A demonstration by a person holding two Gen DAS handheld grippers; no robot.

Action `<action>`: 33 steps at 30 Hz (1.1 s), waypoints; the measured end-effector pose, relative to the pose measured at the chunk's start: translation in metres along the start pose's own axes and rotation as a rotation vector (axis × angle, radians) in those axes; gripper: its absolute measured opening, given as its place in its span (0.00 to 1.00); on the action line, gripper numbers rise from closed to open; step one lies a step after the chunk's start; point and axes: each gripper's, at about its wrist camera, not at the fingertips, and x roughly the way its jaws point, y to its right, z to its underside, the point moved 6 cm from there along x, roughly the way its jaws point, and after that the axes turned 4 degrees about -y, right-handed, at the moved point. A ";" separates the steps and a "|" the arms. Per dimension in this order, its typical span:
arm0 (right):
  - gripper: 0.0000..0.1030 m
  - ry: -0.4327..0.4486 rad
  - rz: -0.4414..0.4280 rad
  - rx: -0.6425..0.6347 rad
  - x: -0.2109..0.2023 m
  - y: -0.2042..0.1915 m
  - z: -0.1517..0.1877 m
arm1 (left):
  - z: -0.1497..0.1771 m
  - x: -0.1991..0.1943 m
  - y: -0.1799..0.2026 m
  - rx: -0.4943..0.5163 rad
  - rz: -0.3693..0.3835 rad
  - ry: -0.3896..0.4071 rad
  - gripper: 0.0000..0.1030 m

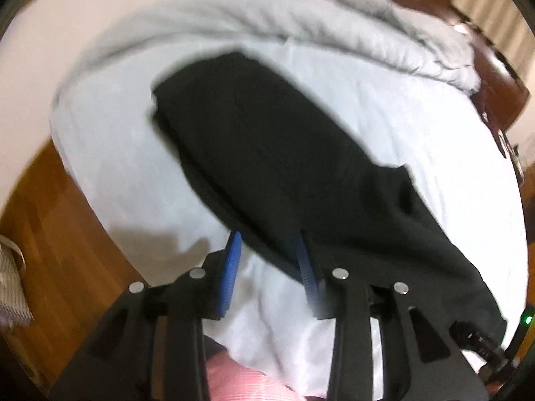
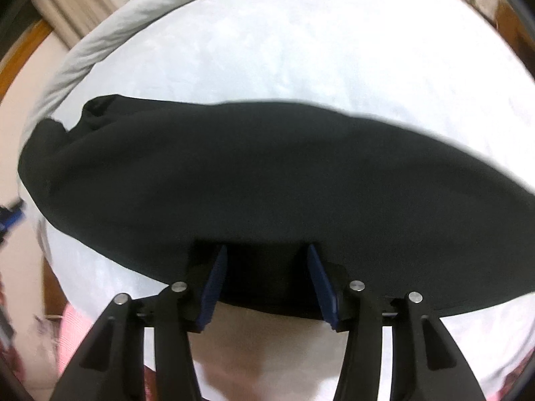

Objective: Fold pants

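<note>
Black pants (image 1: 284, 153) lie stretched out flat on a white bed sheet (image 1: 133, 173). In the left wrist view my left gripper (image 1: 269, 234) is open, its blue pads at the pants' near edge, above the sheet. In the right wrist view the pants (image 2: 267, 173) run across the frame from left to right. My right gripper (image 2: 265, 247) is open, its blue pads wide apart over the near edge of the fabric. Neither gripper holds cloth.
A grey duvet (image 1: 301, 23) is bunched along the far side of the bed and shows in the right wrist view (image 2: 100, 33) too. A wooden floor (image 1: 60, 234) lies to the left. Pink cloth (image 1: 240, 384) shows beneath the left gripper.
</note>
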 end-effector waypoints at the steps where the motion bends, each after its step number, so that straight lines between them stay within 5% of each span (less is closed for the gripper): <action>1: 0.50 0.010 -0.021 -0.007 -0.004 -0.008 -0.003 | -0.004 -0.006 0.005 0.027 0.000 0.021 0.38; 7: 0.50 0.013 -0.060 -0.053 -0.001 -0.057 -0.022 | -0.030 0.016 0.039 0.108 0.057 0.005 0.49; 13: 0.50 -0.064 -0.035 -0.060 0.039 -0.054 -0.013 | -0.018 0.085 0.020 0.111 0.023 -0.146 0.48; 20: 0.51 0.012 -0.165 -0.165 -0.002 -0.091 -0.063 | -0.019 0.067 0.014 0.085 0.096 -0.098 0.54; 24: 0.51 0.016 -0.239 -0.251 0.008 -0.144 -0.107 | -0.029 0.065 0.011 0.111 0.041 -0.055 0.56; 28: 0.56 -0.077 -0.338 -0.316 0.038 -0.201 -0.139 | -0.036 0.070 -0.002 0.102 -0.008 -0.047 0.57; 33: 0.58 -0.165 -0.286 -0.367 0.075 -0.228 -0.148 | -0.035 0.076 -0.007 0.106 0.006 -0.042 0.59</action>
